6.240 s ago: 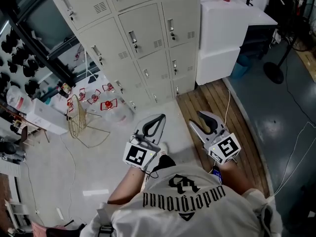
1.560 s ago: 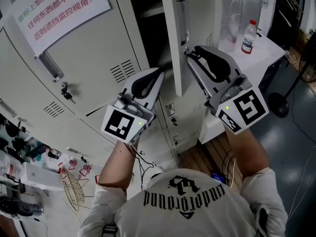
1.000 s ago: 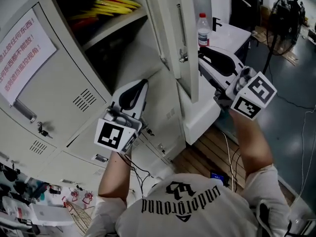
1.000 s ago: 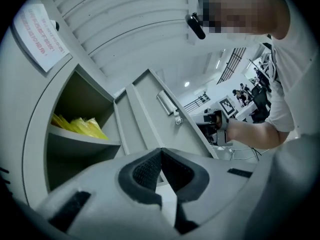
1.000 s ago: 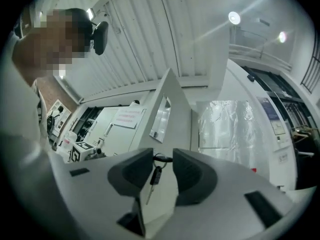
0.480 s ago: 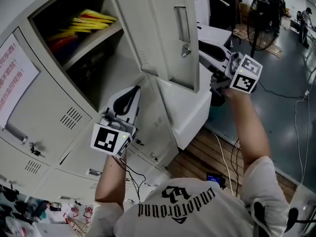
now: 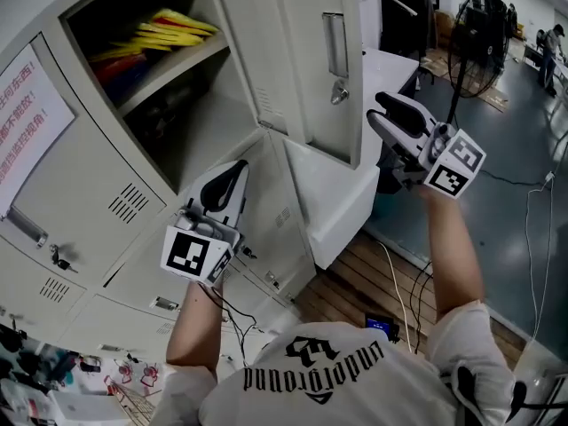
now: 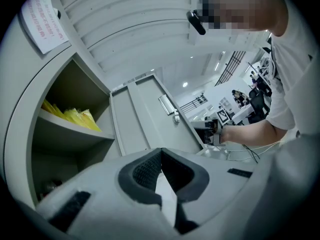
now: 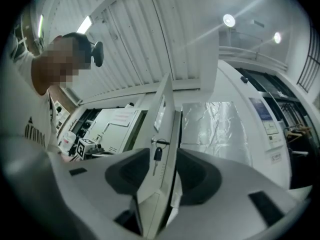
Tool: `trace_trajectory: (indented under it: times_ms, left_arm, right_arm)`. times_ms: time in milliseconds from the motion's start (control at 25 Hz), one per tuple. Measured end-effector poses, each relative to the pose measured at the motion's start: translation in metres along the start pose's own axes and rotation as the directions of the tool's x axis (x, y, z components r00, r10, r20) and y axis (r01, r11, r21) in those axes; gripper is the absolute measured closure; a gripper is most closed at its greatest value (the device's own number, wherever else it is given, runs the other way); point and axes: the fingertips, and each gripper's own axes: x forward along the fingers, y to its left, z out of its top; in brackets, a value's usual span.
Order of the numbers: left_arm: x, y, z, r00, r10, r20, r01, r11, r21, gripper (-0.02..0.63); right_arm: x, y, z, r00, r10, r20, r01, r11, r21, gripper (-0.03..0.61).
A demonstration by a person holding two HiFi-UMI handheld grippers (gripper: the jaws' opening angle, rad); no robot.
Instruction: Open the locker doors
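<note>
- A paper notice point(image 7: 19, 127) with red print sits on the closed door to the left of the open compartment.
- Yellow items point(image 7: 182, 27) lie on the shelf point(image 7: 169, 71) inside that compartment; the space under the shelf is dark.
- My left gripper point(image 7: 238, 165) hangs below the compartment, in front of the closed lower doors. Its jaws are pressed together at the tips with nothing between them, and they touch nothing.
- The locker door point(image 7: 302, 51) stands swung out from the top centre of the cabinet. Its handle point(image 7: 335, 43) and lock point(image 7: 337, 91) face me, and a key point(image 9: 156, 155) hangs from the lock.
- My right gripper point(image 7: 374, 109) is at the door's free edge. Its jaws are narrow, with the edge running between the pads and one pad on each face.
- The white counter point(image 7: 395, 65) stands just right of the lockers; the door hides its left edge.
- A standing fan point(image 7: 469, 34) is well beyond the counter's far right corner.
</note>
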Motion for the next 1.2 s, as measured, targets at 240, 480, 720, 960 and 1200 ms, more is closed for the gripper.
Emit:
trace_trajectory:
  times_ms: [240,480,720,960,1200]
  left_arm:
    - [-0.025,-0.012,-0.04,0.998,0.028,-0.054,-0.031,0.998,-0.057,0.606]
    - [-0.061,-0.025,-0.068,0.992,0.091,-0.085,-0.097,0.993,-0.068,0.606]
    - [-0.118,-0.05,-0.101,0.967,0.179,-0.183,-0.202,0.972,-0.118,0.606]
    - [-0.203,-0.054,-0.123,0.915,0.29,-0.281,-0.336,0.933,-0.131,0.606]
    - [-0.305,-0.044,-0.117,0.837,0.424,-0.347,-0.48,0.872,-0.092,0.606]
  right_arm:
    - [-0.044,0.043,-0.01,0.991,-0.132,-0.037,0.126,0.983,-0.13,0.391]
    - [-0.048,0.096,-0.062,0.987,-0.106,-0.118,0.085,0.982,-0.167,0.387]
    - [-0.016,0.168,-0.154,0.977,0.035,-0.212,-0.052,0.996,-0.078,0.387]
    - [0.022,0.259,-0.218,0.945,0.214,-0.249,-0.216,0.976,0.02,0.387]
    - [0.063,0.361,-0.233,0.889,0.392,-0.236,-0.371,0.919,0.131,0.387]
